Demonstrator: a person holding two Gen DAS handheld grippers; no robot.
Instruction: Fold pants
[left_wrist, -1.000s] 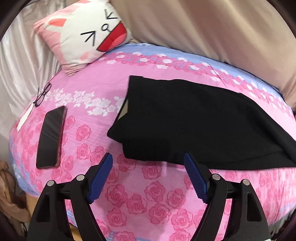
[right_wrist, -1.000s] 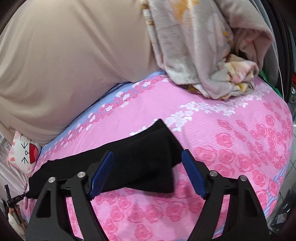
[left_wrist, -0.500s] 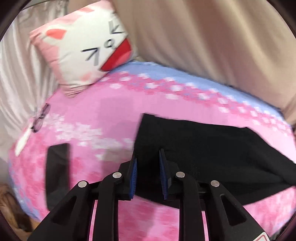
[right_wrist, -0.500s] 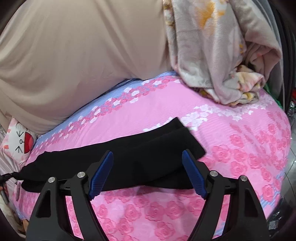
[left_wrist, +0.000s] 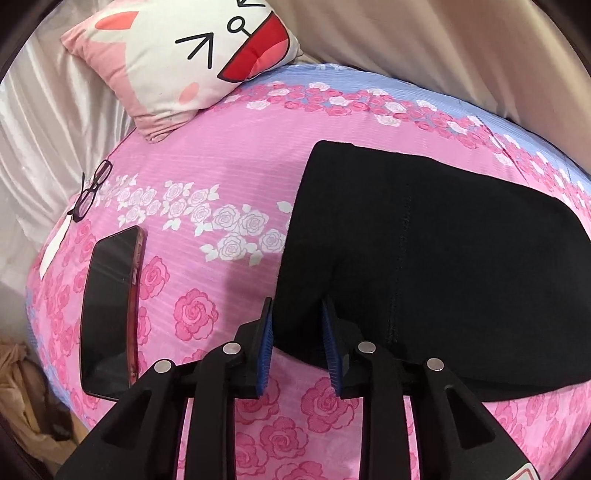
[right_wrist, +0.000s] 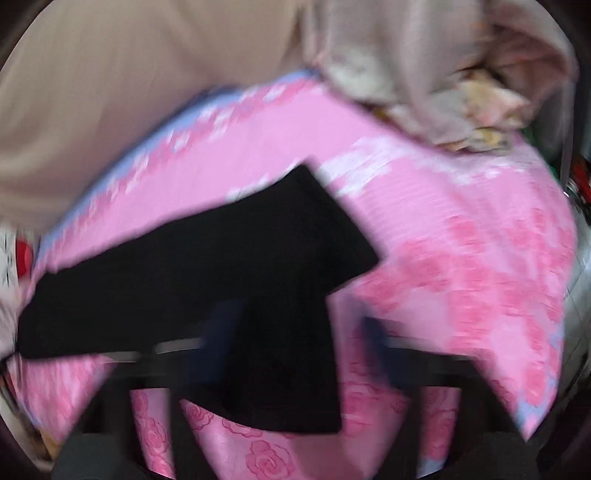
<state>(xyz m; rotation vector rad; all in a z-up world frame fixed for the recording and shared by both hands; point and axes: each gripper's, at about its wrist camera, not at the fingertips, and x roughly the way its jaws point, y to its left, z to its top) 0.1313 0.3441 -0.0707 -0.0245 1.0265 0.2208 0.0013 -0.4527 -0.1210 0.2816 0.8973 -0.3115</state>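
Note:
Black pants (left_wrist: 424, 251) lie flat on a pink rose-print bedsheet (left_wrist: 207, 192). In the left wrist view my left gripper (left_wrist: 297, 332) is shut on the waist corner of the pants, with black fabric pinched between its blue pads (left_wrist: 266, 343). In the right wrist view the picture is blurred by motion. The leg ends of the pants (right_wrist: 266, 280) lie between and under the jaws of my right gripper (right_wrist: 295, 343). Its blue pads look apart, with the pants cuff draped over the gap.
A phone (left_wrist: 110, 314) and a pair of glasses (left_wrist: 90, 192) lie on the sheet to the left. A cat-face pillow (left_wrist: 192, 55) sits at the back left. A crumpled blanket (right_wrist: 436, 74) lies at the far right end. A beige curtain (left_wrist: 443, 48) hangs behind.
My left gripper closed from wide open onto the waist corner of the pants. My right gripper moved in over the leg ends, and its view is now blurred.

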